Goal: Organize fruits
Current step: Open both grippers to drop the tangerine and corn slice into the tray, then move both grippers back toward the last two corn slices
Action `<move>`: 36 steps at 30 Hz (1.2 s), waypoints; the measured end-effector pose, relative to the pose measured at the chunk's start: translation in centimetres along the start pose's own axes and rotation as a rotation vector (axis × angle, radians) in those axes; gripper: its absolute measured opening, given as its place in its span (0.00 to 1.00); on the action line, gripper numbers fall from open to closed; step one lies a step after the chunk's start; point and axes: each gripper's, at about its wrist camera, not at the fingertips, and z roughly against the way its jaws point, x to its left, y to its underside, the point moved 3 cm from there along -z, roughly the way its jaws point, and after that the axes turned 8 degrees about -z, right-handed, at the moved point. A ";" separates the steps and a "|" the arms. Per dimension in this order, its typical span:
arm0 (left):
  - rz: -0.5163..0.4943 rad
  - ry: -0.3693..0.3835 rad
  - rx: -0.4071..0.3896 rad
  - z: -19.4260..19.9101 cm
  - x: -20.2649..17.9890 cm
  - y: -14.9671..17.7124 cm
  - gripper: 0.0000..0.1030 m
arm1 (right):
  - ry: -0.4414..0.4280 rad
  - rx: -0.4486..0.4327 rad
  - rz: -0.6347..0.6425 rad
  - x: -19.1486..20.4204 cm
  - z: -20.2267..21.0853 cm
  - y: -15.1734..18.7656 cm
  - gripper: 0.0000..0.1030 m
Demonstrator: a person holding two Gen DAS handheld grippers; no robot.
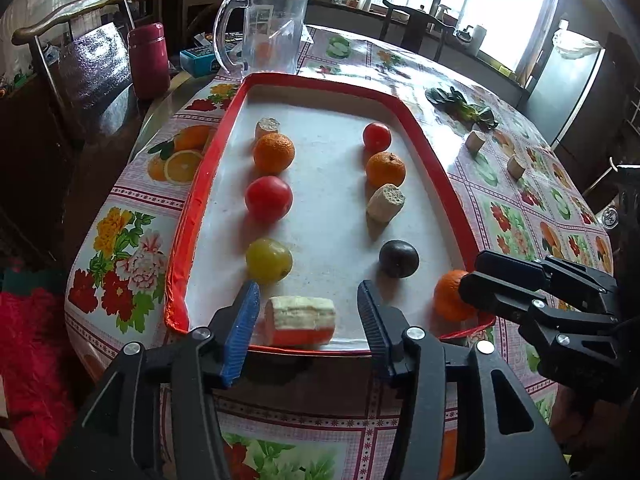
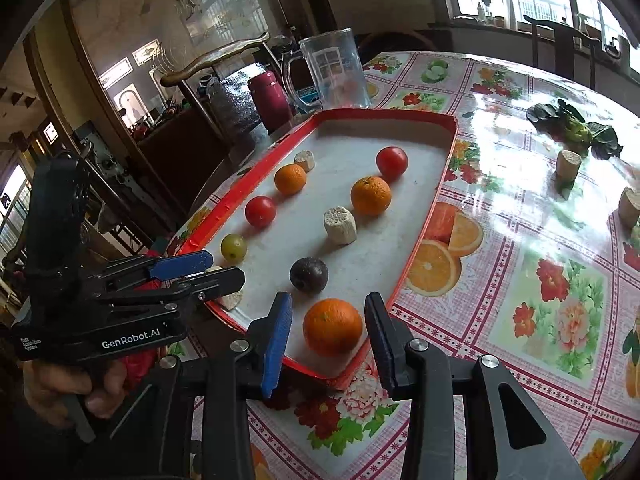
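Observation:
A red-rimmed tray [image 1: 424, 136] with a white floor holds two rows of fruit: oranges [image 1: 274, 153], tomatoes [image 1: 268, 199], a yellow-green fruit [image 1: 268, 260], a dark plum [image 1: 399, 259] and pale cut pieces [image 1: 386, 203]. My left gripper [image 1: 308, 320] stands open around a cut piece with an orange-red skin [image 1: 300, 322] at the tray's near edge, with a clear gap on the black finger's side. My right gripper [image 2: 330, 332] straddles an orange [image 2: 333, 326] resting in the tray's near right corner. Slim gaps show on both sides of it. The left gripper [image 2: 220, 268] also shows in the right wrist view.
A clear plastic pitcher [image 1: 272, 32] and a maroon flask [image 1: 148, 60] stand beyond the tray's far end. Leafy greens [image 1: 464, 106] and two pale cut pieces [image 1: 476, 142] lie on the flowered tablecloth to the right. A chair [image 1: 80, 52] stands at the left.

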 end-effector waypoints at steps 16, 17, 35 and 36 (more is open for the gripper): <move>-0.091 0.068 -0.044 0.1 -6.0 -3.8 0.48 | 0.127 -0.114 -0.191 -11.2 6.5 -0.5 0.42; -0.099 0.073 -0.044 0.0 -6.6 -4.1 0.49 | 0.137 -0.119 -0.202 -12.0 6.8 -0.5 0.42; -0.242 0.165 -0.030 -4.0 -16.3 -9.6 0.49 | 0.271 -0.136 -0.292 -22.2 7.8 -2.5 0.42; -0.246 0.163 -0.024 -4.4 -16.7 -10.0 0.49 | 0.277 -0.134 -0.291 -22.6 7.6 -2.8 0.42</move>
